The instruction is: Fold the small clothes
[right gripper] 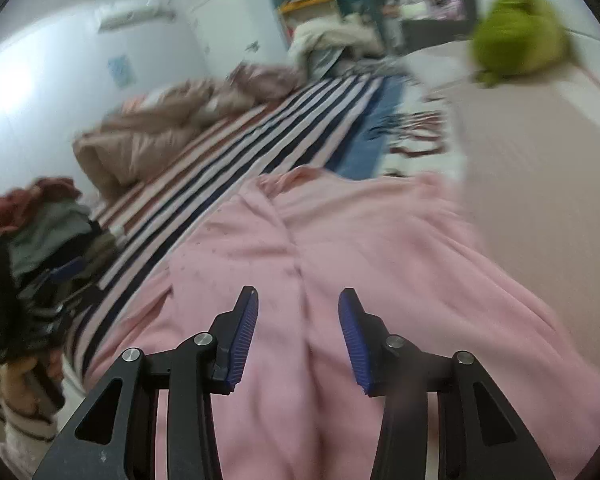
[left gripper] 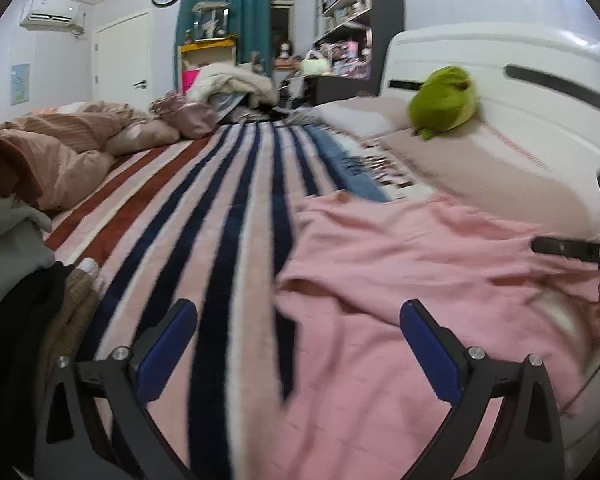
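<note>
A pink garment (left gripper: 400, 264) lies spread and wrinkled on the striped blanket (left gripper: 220, 220) of a bed. My left gripper (left gripper: 298, 312) hovers wide open over the garment's left edge, with nothing between its blue pads. In the right wrist view the pink garment (right gripper: 360, 240) fills the foreground, with a crease running down its middle. My right gripper (right gripper: 299, 294) stands partly open just above that crease; its pads (right gripper: 242, 340) grip no cloth. The view is motion-blurred.
A pile of dark and grey clothes (left gripper: 16, 280) (right gripper: 40, 260) sits at the bed's left edge. A crumpled beige quilt (left gripper: 60, 148) lies beyond it. A green plush toy (left gripper: 444, 96) (right gripper: 516, 28) rests on the pillow (left gripper: 480, 160) by the white headboard (left gripper: 500, 60).
</note>
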Demonstrator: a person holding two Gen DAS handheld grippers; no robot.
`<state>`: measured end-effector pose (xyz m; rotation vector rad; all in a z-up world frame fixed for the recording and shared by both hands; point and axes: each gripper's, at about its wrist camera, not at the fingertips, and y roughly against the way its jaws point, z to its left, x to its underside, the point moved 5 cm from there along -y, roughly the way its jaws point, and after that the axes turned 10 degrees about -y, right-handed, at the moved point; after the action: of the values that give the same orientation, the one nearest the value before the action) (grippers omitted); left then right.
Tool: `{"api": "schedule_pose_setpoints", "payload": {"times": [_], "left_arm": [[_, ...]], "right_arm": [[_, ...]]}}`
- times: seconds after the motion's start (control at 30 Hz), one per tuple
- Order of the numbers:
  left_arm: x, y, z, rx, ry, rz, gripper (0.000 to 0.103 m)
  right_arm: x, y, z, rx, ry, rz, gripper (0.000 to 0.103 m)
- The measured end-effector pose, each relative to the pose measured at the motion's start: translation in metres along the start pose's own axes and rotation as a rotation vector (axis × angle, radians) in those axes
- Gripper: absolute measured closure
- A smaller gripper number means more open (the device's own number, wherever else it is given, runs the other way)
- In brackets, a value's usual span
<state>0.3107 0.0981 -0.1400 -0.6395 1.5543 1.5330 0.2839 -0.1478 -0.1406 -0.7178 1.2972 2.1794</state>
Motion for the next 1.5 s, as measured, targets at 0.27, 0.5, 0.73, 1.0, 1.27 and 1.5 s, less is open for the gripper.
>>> {"api": "schedule_pose_setpoints", "payload": {"times": [0.27, 0.5, 0.73, 1.0, 1.27, 1.5], "left_arm": [[-0.002, 0.038, -0.051, 0.119, -0.019, -0.023, 0.002], [0.0, 0.053, -0.084, 0.152, -0.024, -0.013, 0.002], [0.005, 0.056, -0.093, 0.163, -0.015, 0.002, 0.002], [0.009, 0.06, -0.092, 0.155, -0.019, 0.01, 0.002], [0.013, 0.072, -0.071, 0.179, 0.046, -0.036, 0.002], [0.025, 0.096, -0.036, 0.177, 0.115, -0.094, 0.002]], "right_arm": [[0.079, 0.129, -0.106, 0.201, -0.239, -0.154, 0.051], [0.103, 0.18, -0.145, 0.419, -0.239, -0.275, 0.037], [0.11, 0.19, -0.189, 0.505, -0.325, -0.27, 0.022], [0.104, 0.164, -0.203, 0.689, -0.242, -0.228, 0.084], [0.08, 0.198, -0.147, 0.537, -0.155, -0.341, 0.093], [0.034, 0.217, -0.01, 0.303, 0.077, -0.434, 0.094]]}}
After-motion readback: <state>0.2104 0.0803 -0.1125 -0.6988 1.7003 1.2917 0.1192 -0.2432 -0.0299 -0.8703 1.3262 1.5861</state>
